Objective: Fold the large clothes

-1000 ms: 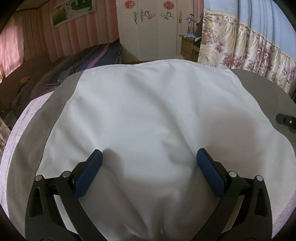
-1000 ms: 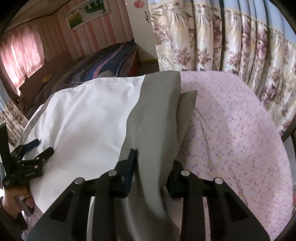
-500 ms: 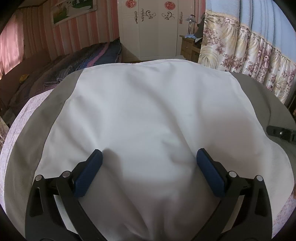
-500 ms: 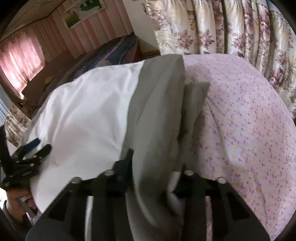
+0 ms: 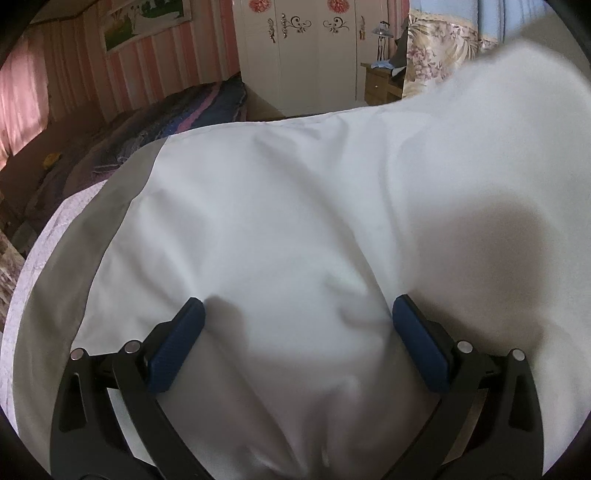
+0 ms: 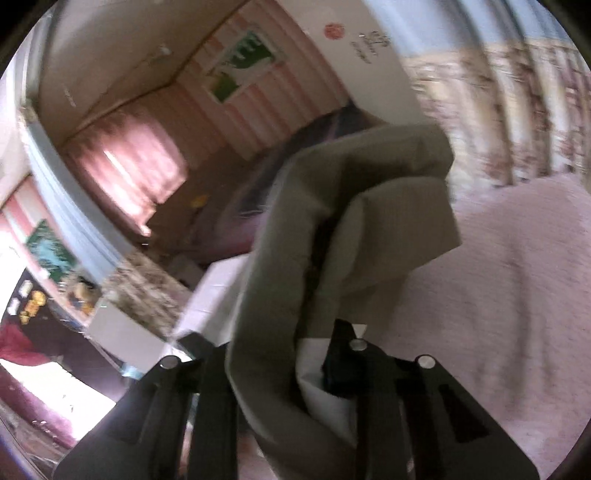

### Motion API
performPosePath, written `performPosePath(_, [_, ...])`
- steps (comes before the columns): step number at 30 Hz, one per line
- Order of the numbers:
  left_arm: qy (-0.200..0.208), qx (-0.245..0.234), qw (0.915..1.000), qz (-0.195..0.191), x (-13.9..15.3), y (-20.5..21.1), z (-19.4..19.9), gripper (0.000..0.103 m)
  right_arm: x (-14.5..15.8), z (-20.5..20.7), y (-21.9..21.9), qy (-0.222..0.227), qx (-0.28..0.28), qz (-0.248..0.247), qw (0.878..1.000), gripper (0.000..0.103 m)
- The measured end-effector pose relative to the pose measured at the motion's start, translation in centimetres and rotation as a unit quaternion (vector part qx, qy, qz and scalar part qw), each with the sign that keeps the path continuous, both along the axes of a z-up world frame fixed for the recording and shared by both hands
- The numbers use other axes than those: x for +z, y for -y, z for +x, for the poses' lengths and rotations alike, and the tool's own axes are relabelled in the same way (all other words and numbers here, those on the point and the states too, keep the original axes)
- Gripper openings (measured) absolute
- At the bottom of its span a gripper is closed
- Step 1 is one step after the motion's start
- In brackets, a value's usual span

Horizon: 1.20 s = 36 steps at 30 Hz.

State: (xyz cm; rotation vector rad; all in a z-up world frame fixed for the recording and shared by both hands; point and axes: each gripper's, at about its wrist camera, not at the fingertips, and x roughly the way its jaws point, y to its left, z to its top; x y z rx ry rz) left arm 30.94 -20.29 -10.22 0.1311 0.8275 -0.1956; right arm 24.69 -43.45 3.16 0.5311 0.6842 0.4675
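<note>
Tools, two: left tool (image 5: 295, 325) spread wide, resting on one white-and-grey garment (image 5: 295, 221) lying on the pink bed (image 6: 498, 277); right tool (image 6: 273, 354) pinching its grey edge (image 6: 280, 258), raised. Wardrobe (image 5: 306, 55) and floral curtains (image 6: 498, 110) behind.

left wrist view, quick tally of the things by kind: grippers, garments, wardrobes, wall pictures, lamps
grippers: 1, the left gripper, open over the cloth
garments: 1, a white and grey garment
wardrobes: 1, a white wardrobe
wall pictures: 1, a wall picture
lamps: 1, a small lamp
total: 5
</note>
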Motion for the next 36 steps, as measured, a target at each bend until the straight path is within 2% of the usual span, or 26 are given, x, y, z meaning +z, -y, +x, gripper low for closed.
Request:
performPosePath(3, [-0.001, -0.012, 0.9992, -0.038, 0.5, -1.3, -0.1, 0.1, 1.4, 1.2, -3.3, 0.004, 0.005, 0.011, 1.0, 0.02])
performPosePath(8, [0.036, 0.002, 0.9987, -0.035, 4.2, -7.0, -2.2, 0.1, 1.6, 3.4, -9.0, -0.005, -0.013, 0.011, 1.0, 0.021])
performPosePath(10, [0.057, 0.03, 0.9973, -0.034, 6.0, -10.2, -2.8, 0.1, 0.3, 4.6, -11.8, -0.017, -0.029, 0.02, 0.999, 0.021])
performPosePath(13, [0.07, 0.083, 0.9926, -0.055, 8.1, -16.2, -3.6, 0.1, -2.9, 6.3, -16.5, -0.042, -0.032, 0.026, 0.998, 0.022])
performPosePath(17, [0.075, 0.142, 0.9859, -0.046, 8.7, -22.6, -4.9, 0.1, -8.5, 8.3, -22.7, -0.09, -0.025, -0.011, 0.996, 0.023])
performPosePath(18, [0.073, 0.149, 0.9852, -0.041, 8.6, -23.4, -5.1, 0.1, -10.0, 8.6, -24.3, -0.097, -0.025, -0.036, 0.994, 0.024])
performPosePath(20, [0.063, 0.16, 0.9846, -0.035, 7.9, -24.8, -5.4, 0.1, -10.5, 8.6, -26.1, -0.092, -0.028, -0.074, 0.993, 0.029])
performPosePath(23, [0.05, 0.168, 0.9838, -0.035, 7.1, -26.1, -6.1, 0.1, -9.3, 8.5, -27.2, -0.082, -0.029, -0.104, 0.991, 0.052])
performPosePath(24, [0.048, 0.169, 0.9837, -0.037, 7.1, -26.5, -6.2, 0.1, -8.6, 8.4, -27.4, -0.082, -0.028, -0.11, 0.99, 0.069])
performPosePath(25, [0.047, 0.169, 0.9837, -0.038, 7.2, -26.7, -6.2, 0.1, -7.7, 8.0, -27.4, -0.076, -0.032, -0.112, 0.99, 0.081])
performPosePath(27, [0.049, 0.166, 0.9839, -0.044, 7.9, -26.4, -6.2, 0.1, -5.5, 6.6, -27.3, -0.05, -0.037, -0.113, 0.992, 0.083])
performPosePath(30, [0.057, 0.16, 0.984, -0.053, 8.9, -25.5, -6.4, 0.1, -0.4, 3.5, -26.1, 0.008, -0.035, -0.124, 0.992, 0.088])
performPosePath(33, [0.073, 0.14, 0.9853, -0.063, 10.8, -23.8, -7.3, 0.1, 3.7, 0.2, -22.2, 0.066, -0.085, -0.152, 0.982, 0.097])
performPosePath(36, [0.086, 0.108, 0.9872, -0.079, 12.5, -20.9, -8.1, 0.1, 4.7, -2.0, -17.2, 0.081, -0.139, -0.176, 0.971, 0.099])
